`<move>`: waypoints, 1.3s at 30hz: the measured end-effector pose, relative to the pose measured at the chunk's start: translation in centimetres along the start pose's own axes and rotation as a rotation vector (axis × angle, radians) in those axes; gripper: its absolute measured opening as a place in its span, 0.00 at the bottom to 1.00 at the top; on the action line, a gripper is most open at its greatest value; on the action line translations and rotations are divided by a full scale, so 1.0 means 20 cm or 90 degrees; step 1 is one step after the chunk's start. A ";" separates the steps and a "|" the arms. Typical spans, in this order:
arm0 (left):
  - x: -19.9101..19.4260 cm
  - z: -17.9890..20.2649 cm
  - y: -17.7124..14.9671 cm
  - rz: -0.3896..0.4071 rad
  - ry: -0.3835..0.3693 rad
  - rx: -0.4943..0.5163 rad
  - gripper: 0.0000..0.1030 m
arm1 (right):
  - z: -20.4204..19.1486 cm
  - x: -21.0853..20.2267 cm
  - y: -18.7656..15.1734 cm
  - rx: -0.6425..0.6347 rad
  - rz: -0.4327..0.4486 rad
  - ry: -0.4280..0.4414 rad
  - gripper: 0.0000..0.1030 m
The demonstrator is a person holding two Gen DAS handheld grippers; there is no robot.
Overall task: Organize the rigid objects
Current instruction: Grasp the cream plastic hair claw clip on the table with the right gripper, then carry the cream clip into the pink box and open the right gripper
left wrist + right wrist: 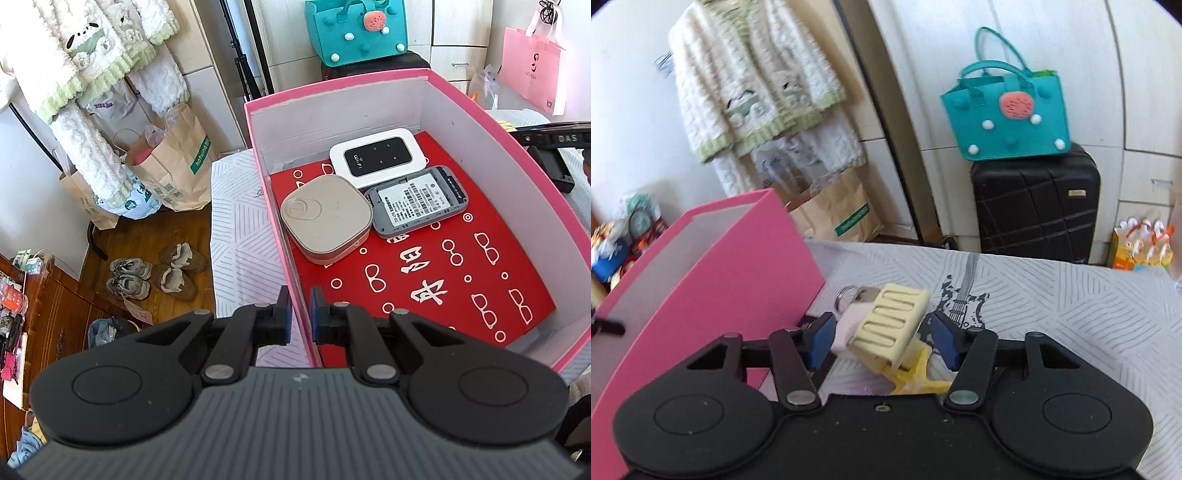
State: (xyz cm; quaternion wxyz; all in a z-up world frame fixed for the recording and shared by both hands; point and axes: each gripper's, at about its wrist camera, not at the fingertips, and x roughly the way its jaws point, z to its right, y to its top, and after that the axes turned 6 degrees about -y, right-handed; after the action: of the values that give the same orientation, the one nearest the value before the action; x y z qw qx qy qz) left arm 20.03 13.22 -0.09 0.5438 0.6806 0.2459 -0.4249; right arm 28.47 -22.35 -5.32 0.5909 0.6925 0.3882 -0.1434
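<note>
A pink box (369, 79) with a red printed floor holds a beige square device (325, 218), a white WiFi router (376, 157) and a grey device lying back-up (417, 201). My left gripper (301, 317) is shut on the box's near left wall, one finger on each side. In the right wrist view the pink box (738, 266) stands at the left. My right gripper (882, 338) is open around a pale yellow slotted piece (890, 328), tilted, with a yellow part (919, 376) under it. A white item with a key ring (849, 299) lies just behind.
The box sits on a white striped cloth (1052, 302) with a guitar print. Behind are a black suitcase (1034, 206) with a teal bag (1004, 110), paper bags (173, 162), hanging clothes and shoes (155, 273) on the wooden floor. A black object (554, 147) shows at right.
</note>
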 end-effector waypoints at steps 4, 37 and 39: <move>0.00 0.00 0.00 0.000 -0.001 0.001 0.09 | 0.01 -0.02 -0.01 0.015 -0.005 0.007 0.41; 0.00 0.01 0.00 0.008 -0.012 0.002 0.09 | -0.30 -0.45 0.09 -0.038 0.007 0.103 0.33; 0.00 0.01 0.01 0.006 -0.016 -0.003 0.09 | -0.38 -0.48 0.12 -0.043 0.001 0.154 0.33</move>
State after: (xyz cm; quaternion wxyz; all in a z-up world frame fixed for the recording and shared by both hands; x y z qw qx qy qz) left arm 20.09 13.03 0.03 0.5506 0.6751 0.2364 -0.4304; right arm 21.93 -18.84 4.60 0.5631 0.6845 0.4609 -0.0452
